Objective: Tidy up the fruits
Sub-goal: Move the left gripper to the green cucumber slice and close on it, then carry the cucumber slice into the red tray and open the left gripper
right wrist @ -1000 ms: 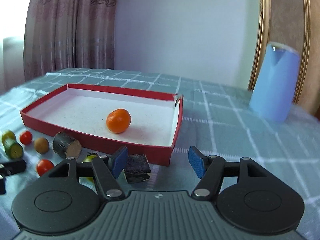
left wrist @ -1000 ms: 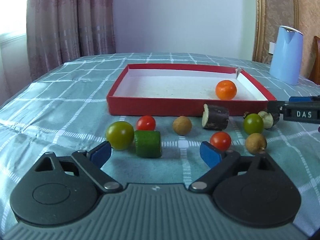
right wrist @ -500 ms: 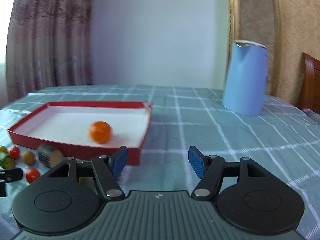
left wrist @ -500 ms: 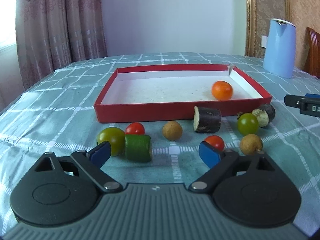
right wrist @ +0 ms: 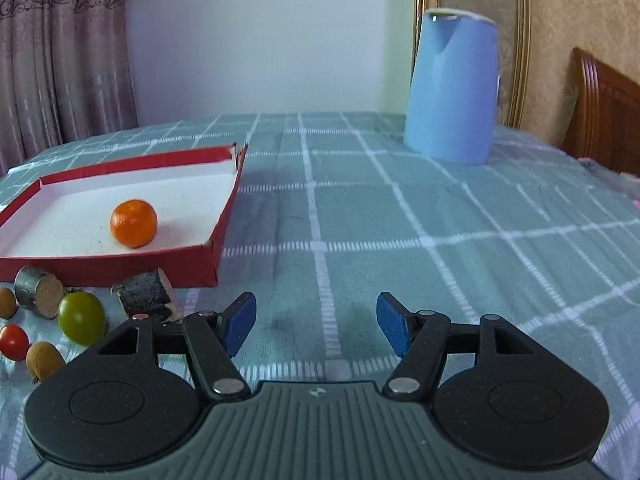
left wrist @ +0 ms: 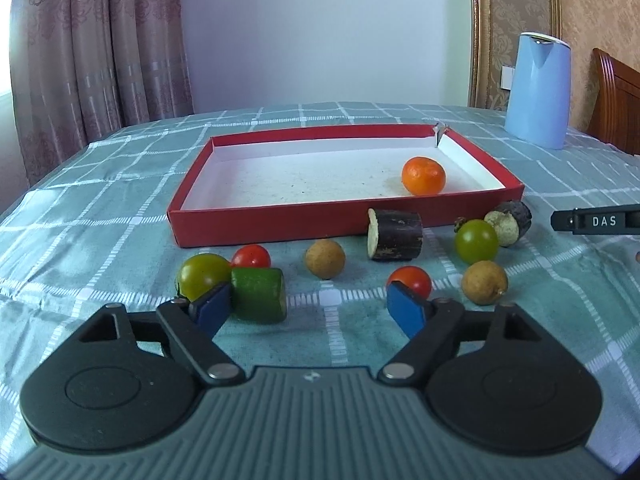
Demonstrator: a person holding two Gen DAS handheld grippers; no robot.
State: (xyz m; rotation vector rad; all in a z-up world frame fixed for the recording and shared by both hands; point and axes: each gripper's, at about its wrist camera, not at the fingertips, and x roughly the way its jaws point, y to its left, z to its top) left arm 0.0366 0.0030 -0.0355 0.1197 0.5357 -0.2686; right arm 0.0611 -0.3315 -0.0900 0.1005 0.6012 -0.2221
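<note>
A red tray (left wrist: 256, 222) holds one orange (left wrist: 423, 175). In front of it lie a green tomato (left wrist: 202, 274), a cucumber piece (left wrist: 259, 294), two red tomatoes (left wrist: 251, 256) (left wrist: 410, 280), two longans (left wrist: 324, 258) (left wrist: 484, 282), an eggplant piece (left wrist: 396, 234), another green tomato (left wrist: 476, 240) and a second eggplant piece (left wrist: 510, 222). My left gripper (left wrist: 308, 310) is open and empty just short of the fruit row. My right gripper (right wrist: 316, 322) is open and empty over bare cloth, right of the tray (right wrist: 218, 240); the orange (right wrist: 133, 223) also shows there.
A blue kettle (right wrist: 452, 88) stands at the back right of the checked tablecloth (right wrist: 400, 220). A wooden chair back (right wrist: 604, 116) is at the far right. The other gripper's finger (left wrist: 596, 221) shows at the right edge of the left wrist view.
The left gripper has pulled back and swung slightly, so the fruit row sits farther off. The right gripper has swung right, away from the eggplant piece and the tray's corner.
</note>
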